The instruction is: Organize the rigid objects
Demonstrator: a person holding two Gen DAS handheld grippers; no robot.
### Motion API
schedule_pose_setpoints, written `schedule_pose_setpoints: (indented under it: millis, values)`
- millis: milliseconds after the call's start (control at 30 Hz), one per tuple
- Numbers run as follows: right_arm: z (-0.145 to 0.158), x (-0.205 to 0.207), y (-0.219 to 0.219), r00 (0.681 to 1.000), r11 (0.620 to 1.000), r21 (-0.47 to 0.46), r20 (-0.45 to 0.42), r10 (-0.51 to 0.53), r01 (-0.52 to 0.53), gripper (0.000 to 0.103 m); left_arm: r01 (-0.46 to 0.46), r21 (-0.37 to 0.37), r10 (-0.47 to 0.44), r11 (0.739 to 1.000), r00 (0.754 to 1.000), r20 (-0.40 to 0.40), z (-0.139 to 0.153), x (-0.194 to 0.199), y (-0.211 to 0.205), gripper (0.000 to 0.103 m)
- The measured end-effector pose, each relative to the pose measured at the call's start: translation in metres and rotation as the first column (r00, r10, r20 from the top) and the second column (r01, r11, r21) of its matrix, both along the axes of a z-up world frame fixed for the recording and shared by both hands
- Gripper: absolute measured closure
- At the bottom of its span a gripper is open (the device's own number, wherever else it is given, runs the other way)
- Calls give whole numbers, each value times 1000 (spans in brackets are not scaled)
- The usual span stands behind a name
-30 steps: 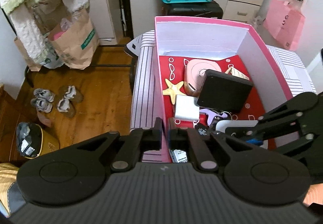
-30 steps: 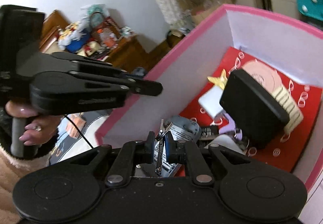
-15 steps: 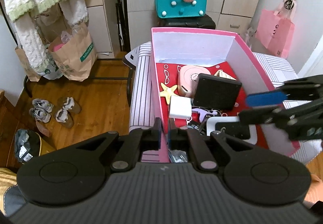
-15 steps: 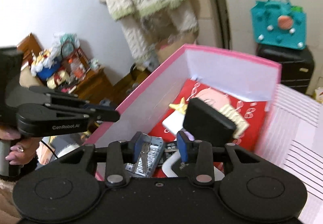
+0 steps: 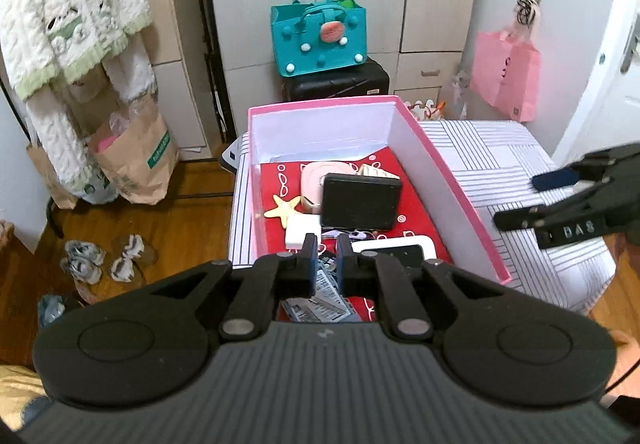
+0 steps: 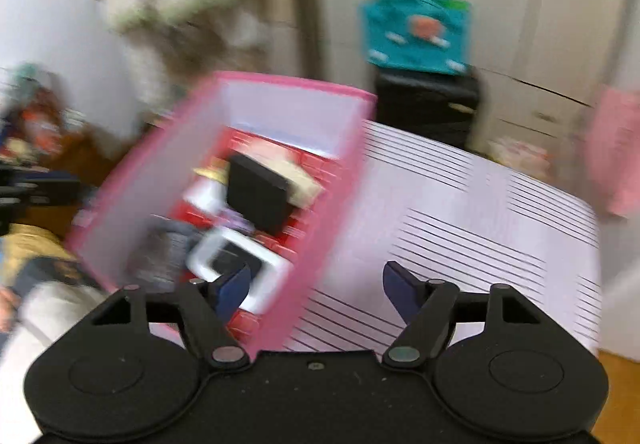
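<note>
Bedroom setting: wood floor, pale cupboards, and a striped cloth surface [image 5: 500, 171] bearing a pink box [image 5: 448, 179] of stiff card, white inside, red patterned liner at the bottom.

Inside the box: a matte black square case [image 5: 360, 199] leaning on a rounded pink device [image 5: 312, 179]; a yellow starfish [image 5: 285, 206], hard and knobbly, left of the case; a smooth white block [image 5: 302, 230] just below the starfish; a glossy white-framed tablet [image 5: 400, 248] at the box's near end; printed packets [image 5: 320, 300] nearer still, partly hidden.

Left gripper [image 5: 323, 258] above the box's near end, jaws nearly together with a narrow gap, grasping nothing visible. Right gripper [image 6: 316, 288] spread wide and empty, over the cloth just right of the box; heavily blurred view.

Likely risks: clipping the box's right wall on a fast swing; toppling the propped case onto the tablet; slipping off smooth plastic faces; snagging thin packets instead of a rigid item.
</note>
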State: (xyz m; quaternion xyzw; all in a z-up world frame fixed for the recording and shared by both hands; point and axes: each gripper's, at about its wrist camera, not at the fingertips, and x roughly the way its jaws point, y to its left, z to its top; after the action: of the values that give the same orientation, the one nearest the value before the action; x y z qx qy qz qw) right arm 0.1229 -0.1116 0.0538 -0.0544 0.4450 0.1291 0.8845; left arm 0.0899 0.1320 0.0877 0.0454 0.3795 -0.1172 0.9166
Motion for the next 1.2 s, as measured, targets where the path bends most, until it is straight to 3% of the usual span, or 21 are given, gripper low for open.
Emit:
schedule_pose_setpoints:
  millis: [33, 100, 333, 500, 600, 667, 733, 933, 1200]
  values:
    - [0, -2, -2, 1000, 999, -43, 4, -26, 26, 15, 4, 1, -4, 1000, 1000, 2, -1, -1, -4, 87]
    - [2, -7, -10, 999, 997, -78, 34, -20, 23, 13, 14, -14, -14, 1000, 1000, -3, -4, -5, -10, 78]
    - [9, -45, -49, 981, 989, 114, 158, -113, 96, 13, -29, -65, 29, 997, 1000, 3, -23, -13, -28, 61]
    - [13, -74, -50, 965, 989, 95, 227, -132, 114, 13, -102, -70, 105, 992, 994, 40, -29, -23, -35, 47]
    - [15, -83, -52, 956, 985, 100, 247, -161, 140, 10, -106, -62, 110, 992, 992, 60, -31, -28, -43, 33]
    - [17, -87, -52, 954, 984, 103, 249, -166, 145, 9, -117, -59, 121, 991, 990, 68, -32, -29, -49, 14]
    - [17, -90, -51, 951, 984, 82, 256, -174, 159, 9, -131, -54, 135, 990, 988, 69, -32, -31, -54, 5]
    - [15, -95, -61, 945, 974, 109, 241, -221, 201, 9, -142, 5, 142, 990, 988, 57, -27, -37, -75, 1]
    - [9, -110, -65, 930, 966, 73, 259, -260, 249, 9, -156, -36, 157, 987, 986, 47, -25, -54, -84, 0]
